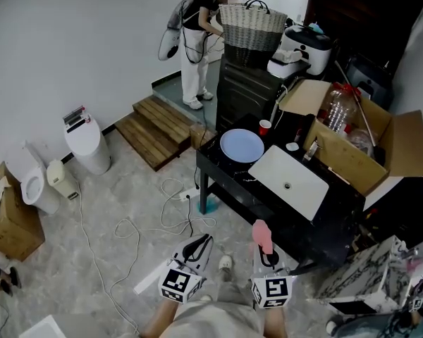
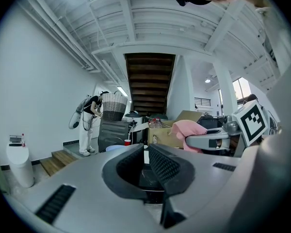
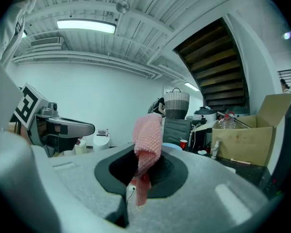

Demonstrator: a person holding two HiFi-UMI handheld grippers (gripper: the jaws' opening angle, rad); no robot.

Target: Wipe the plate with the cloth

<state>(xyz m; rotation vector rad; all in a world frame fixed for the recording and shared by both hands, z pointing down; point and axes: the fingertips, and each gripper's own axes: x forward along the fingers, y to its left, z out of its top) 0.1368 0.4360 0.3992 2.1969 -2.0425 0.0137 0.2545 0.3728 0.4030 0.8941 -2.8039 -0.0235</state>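
Observation:
A pale blue plate (image 1: 241,145) lies on the left end of the black table (image 1: 229,182), ahead of both grippers and apart from them. My right gripper (image 1: 266,251) is held low near my body, shut on a pink cloth (image 1: 262,235) that sticks up from its jaws. In the right gripper view the cloth (image 3: 148,136) stands upright between the jaws of the right gripper (image 3: 143,155), with the plate (image 3: 171,146) far behind it. My left gripper (image 1: 197,248) hangs beside it over the floor, jaws closed on nothing. The left gripper view shows the left gripper (image 2: 145,152), the plate (image 2: 115,148) and the cloth (image 2: 188,129).
A white basin (image 1: 289,182) sits on the table right of the plate, with a red cup (image 1: 265,126) and an open cardboard box (image 1: 352,136) behind. Cables (image 1: 155,224) trail over the floor. Wooden steps (image 1: 155,129) and a person (image 1: 197,44) stand at the back.

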